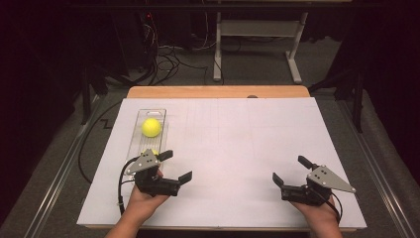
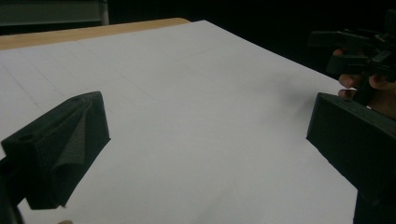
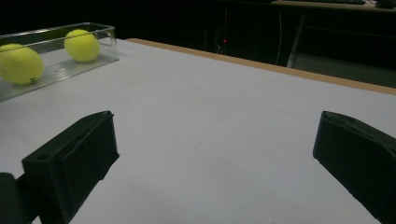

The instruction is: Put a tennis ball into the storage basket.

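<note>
High view shows a white worktop (image 1: 237, 163) with a clear tray (image 1: 140, 124) lying lengthwise near its left edge, toward the far left corner. One yellow ball (image 1: 151, 127) sits in the far half of the tray; a second ball (image 1: 150, 151) lies in its near end, mostly hidden behind the left gripper (image 1: 176, 166). The tray's walls keep both balls from rolling off, which is likely why they are kept there rather than loose on the sheet.

The left gripper rests low near the front edge, just beside the near end of the tray, its jaws spread wide with nothing between them. It points toward the middle of the worktop rather than at the tray, so it seems parked, close enough to turn to the nearer ball. The right gripper (image 1: 289, 171) sits near the front right corner, well apart from the tray, its jaws likewise released and empty.

In the right gripper view, the two balls (image 3: 82, 45) (image 3: 19, 63) appear inside the tray (image 3: 100, 32), apart from each other. The left gripper view looks across bare sheet to the other hand (image 2: 369, 79). Both hands seem to wait at rest, with neither ball picked up.
</note>
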Tool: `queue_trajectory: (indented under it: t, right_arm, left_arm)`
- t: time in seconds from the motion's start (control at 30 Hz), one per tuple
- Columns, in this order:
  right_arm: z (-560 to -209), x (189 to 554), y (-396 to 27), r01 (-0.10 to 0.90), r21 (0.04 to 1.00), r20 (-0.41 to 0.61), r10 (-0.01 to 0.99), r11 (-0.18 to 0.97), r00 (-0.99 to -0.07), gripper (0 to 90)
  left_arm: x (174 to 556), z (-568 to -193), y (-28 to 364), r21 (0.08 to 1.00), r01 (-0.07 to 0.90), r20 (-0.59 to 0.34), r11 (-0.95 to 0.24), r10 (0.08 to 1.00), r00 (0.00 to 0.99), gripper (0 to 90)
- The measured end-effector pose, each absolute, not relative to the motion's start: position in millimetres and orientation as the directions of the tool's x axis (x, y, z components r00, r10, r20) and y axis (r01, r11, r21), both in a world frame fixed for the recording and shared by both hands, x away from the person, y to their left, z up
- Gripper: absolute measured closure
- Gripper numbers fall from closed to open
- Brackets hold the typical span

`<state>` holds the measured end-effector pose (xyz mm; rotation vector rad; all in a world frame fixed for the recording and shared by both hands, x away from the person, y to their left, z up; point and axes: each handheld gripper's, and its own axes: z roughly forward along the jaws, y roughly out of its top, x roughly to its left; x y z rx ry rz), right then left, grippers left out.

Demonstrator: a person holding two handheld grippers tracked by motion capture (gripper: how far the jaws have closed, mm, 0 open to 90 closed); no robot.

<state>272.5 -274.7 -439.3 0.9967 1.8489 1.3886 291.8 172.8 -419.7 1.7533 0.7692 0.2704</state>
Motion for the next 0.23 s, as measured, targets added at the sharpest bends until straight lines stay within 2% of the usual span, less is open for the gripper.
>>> queue_trajectory:
  t: [0.23]
  right_arm:
    - [-439.1, 272.0, -274.4, 0.196, 0.966, -0.036, 0.839, 0.169, -0.544, 0.2]
  left_arm:
    - [292.2, -423.1, 171.2, 0.916, 0.365, -0.190, -0.165, 0.622, 0.759, 0.2]
